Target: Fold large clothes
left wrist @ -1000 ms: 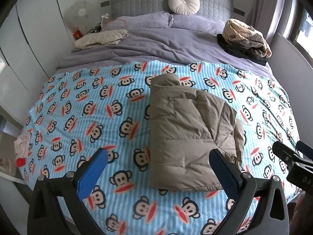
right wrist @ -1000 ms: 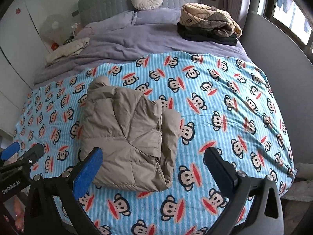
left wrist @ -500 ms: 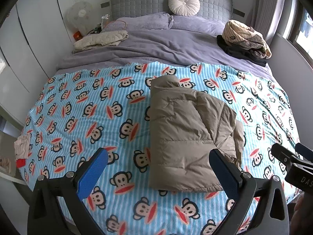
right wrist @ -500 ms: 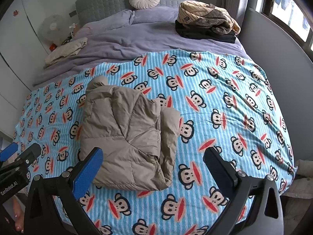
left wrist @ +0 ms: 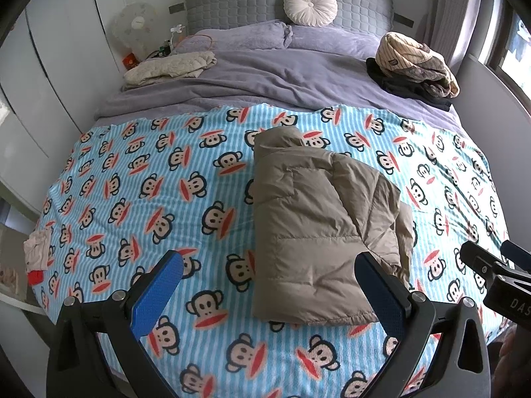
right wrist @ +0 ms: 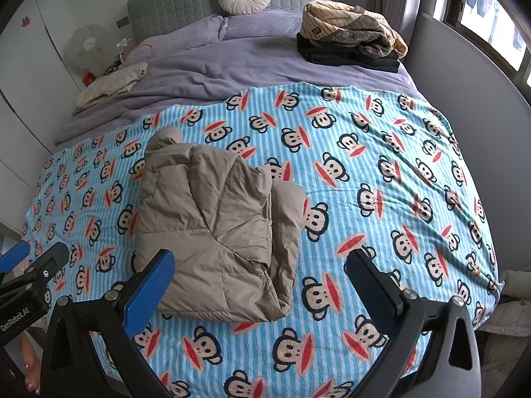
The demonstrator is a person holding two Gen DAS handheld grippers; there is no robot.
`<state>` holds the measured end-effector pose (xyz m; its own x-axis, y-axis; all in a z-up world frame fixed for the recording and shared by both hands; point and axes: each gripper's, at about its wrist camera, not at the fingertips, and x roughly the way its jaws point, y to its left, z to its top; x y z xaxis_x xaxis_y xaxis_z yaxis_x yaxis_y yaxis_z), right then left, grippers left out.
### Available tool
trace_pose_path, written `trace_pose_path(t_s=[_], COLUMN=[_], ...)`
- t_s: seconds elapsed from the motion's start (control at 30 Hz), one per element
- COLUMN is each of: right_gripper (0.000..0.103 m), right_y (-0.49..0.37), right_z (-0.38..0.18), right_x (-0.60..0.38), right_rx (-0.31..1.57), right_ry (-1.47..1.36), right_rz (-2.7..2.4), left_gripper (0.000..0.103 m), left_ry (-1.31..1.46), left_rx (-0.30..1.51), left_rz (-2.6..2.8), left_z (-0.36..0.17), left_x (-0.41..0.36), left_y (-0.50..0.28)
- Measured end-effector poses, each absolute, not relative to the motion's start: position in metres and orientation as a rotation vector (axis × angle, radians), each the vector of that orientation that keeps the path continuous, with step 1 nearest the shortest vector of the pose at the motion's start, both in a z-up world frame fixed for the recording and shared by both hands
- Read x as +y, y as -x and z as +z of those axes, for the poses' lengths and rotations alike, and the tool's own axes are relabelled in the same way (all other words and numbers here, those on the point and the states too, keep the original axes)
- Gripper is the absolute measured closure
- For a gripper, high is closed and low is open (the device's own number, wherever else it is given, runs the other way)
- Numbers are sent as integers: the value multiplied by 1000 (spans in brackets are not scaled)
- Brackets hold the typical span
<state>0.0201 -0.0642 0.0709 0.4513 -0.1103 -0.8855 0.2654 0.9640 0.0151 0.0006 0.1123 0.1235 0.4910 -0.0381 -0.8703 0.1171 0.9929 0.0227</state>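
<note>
A tan puffer jacket lies folded into a thick block on the blue monkey-print blanket; it also shows in the right wrist view. My left gripper is open and empty, held above the bed's near edge, its right finger over the jacket's near corner. My right gripper is open and empty, held over the jacket's near right edge. Each gripper shows at the edge of the other's view.
A pile of folded clothes sits at the bed's far right, a cream garment at the far left. Purple duvet, round cushion, white wardrobes at left, grey wall at right. Small cloth lies at the blanket's left edge.
Both grippers have drawn back and up slightly from the bed. The jacket has not moved.
</note>
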Motion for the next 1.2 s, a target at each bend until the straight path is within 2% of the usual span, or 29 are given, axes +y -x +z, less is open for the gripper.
trace_pose_path(t_s=[1.2], right_gripper=[0], right_y=[-18], right_z=[71], right_x=[-62], right_rx=[1082], right_ry=[-160], right_rz=[-242], left_gripper=[0], left_ry=[-99], left_rx=[1059], left_rz=[-96], left_z=[118], left_x=[115], left_y=[-1])
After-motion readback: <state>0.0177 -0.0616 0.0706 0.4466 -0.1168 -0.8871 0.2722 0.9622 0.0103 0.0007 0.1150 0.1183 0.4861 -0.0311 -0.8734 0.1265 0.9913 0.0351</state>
